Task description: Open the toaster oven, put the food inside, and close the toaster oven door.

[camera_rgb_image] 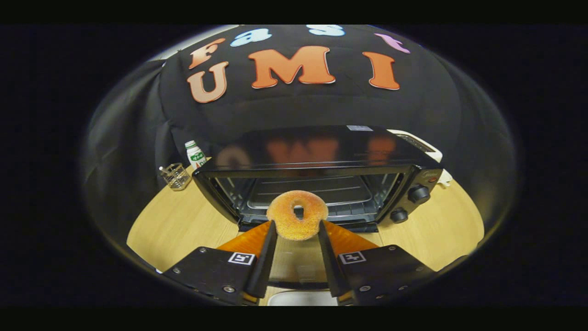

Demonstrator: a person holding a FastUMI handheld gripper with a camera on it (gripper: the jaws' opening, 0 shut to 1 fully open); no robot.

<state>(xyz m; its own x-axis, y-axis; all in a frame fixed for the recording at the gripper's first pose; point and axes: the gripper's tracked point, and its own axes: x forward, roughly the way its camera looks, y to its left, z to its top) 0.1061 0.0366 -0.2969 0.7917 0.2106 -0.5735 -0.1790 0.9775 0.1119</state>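
Black cloth closes off the booth behind a pale wooden desk (pixel 183 225), on which one toaster oven (pixel 317 179) stands with its door (pixel 298 257) already dropped open toward the viewer. Tongs (pixel 297 230) hold one doughnut (pixel 297 215), a sugared ring, both fingers pressing its near lower edge so that it stands upright between their tips. It hangs above the lowered door, just short of the oven mouth, not yet inside. One baking tray (pixel 312 191) lies in the cavity beyond it, resting on a wire rack. Two knobs (pixel 409 204) sit on the oven's right-hand panel.

Step in hand, as judged: carrying the food into the oven. To do it well, the tongs would travel level and straight along the centre of the opening, high enough to clear the door and the tray's front lip, then lower until the ring rests on the tray before the fingers part; releasing early risks the ring rolling off its edge.

To the far left of the oven stand one small white bottle (pixel 195 154) and one clear holder (pixel 176 176). One pale appliance (pixel 425 147) shows behind the oven's right corner
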